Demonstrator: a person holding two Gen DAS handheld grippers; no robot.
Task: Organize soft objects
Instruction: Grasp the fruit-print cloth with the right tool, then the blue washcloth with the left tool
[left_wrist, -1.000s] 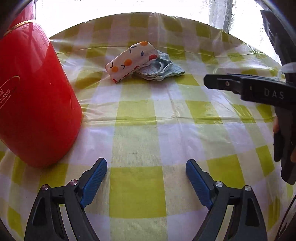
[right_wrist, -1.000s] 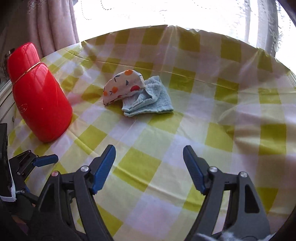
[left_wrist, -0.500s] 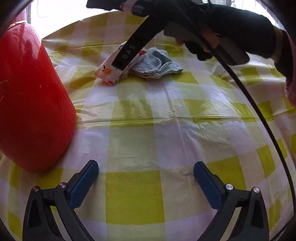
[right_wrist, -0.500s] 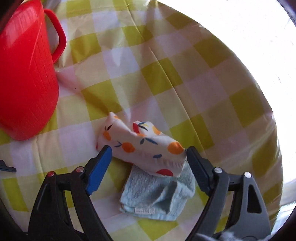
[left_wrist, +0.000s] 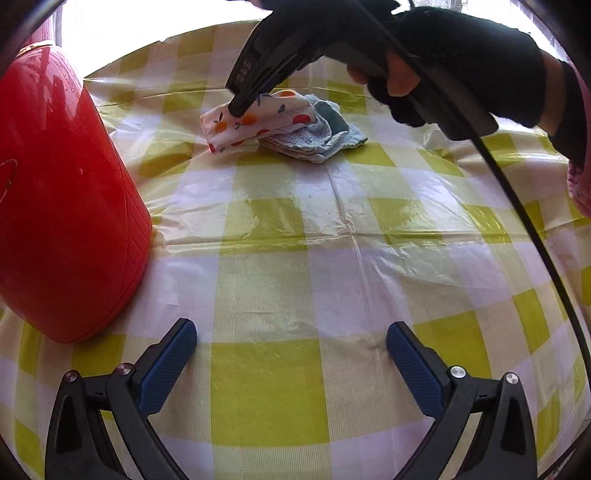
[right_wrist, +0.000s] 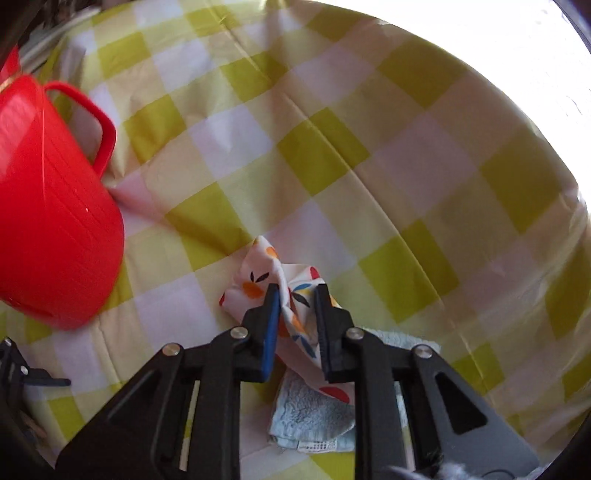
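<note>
Right gripper (right_wrist: 295, 291) jaws closing, pinching fruit-print cloth (right_wrist: 291, 306) atop blue towel (right_wrist: 310, 417); left gripper (left_wrist: 291, 347) wide, empty. Red jug (left_wrist: 62, 206) contents unseeable; tablecloth (left_wrist: 332, 258) mostly open.

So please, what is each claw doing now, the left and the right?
Left claw: open, holding nothing, above the checked tablecloth.
Right claw: closing on the fruit-print cloth, which is pinched between its pads.

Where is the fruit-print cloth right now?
The fruit-print cloth lies on the checked tablecloth right of the red jug, partly atop the light blue towel. The right hand-held gripper is closing on its bunched fabric.
</note>
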